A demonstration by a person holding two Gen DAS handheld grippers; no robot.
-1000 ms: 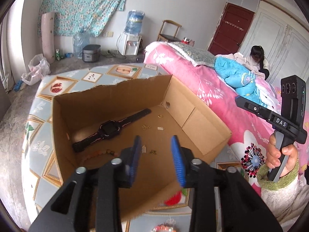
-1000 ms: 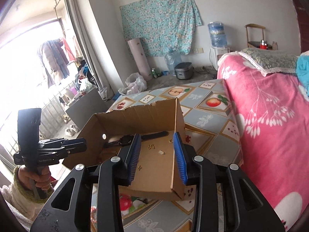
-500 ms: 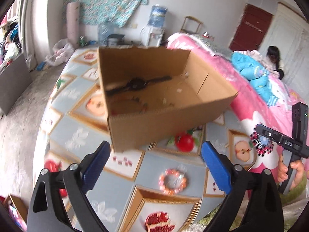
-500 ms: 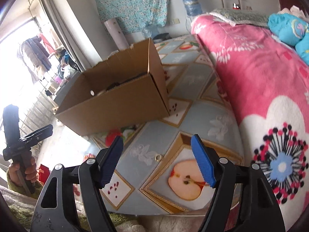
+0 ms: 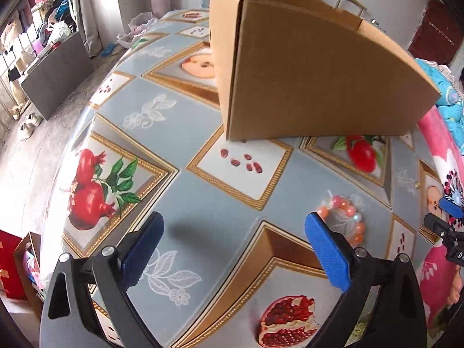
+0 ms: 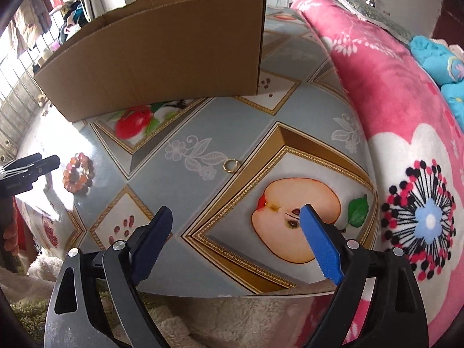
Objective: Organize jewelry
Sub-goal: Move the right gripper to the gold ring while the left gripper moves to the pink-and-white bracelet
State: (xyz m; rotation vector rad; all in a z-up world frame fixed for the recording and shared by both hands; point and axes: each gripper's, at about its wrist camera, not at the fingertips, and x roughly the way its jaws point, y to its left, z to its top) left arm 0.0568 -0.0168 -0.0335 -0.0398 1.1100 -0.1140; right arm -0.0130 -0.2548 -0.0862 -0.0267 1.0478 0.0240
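A pink and orange bead bracelet (image 5: 345, 217) lies on the fruit-patterned table, just beyond the right finger of my left gripper (image 5: 235, 249), which is open and empty low over the table. The bracelet also shows in the right wrist view (image 6: 78, 174). A small gold ring (image 6: 231, 164) lies on the table ahead of my right gripper (image 6: 236, 236), which is open and empty near the table's front edge. The cardboard box (image 5: 313, 78) stands behind both; its inside is hidden. The box shows in the right wrist view (image 6: 162, 58) too.
The table (image 5: 203, 200) has a glossy tiled cloth. A pink flowered blanket (image 6: 406, 145) lies along its right side. The other gripper's tip (image 6: 26, 168) shows at the left of the right wrist view. A fluffy rug (image 6: 203, 322) lies below the front edge.
Both grippers have pulled back from over the box and dropped low over the table in front of it. Both jaws have opened wide. The box's inside has gone out of sight.
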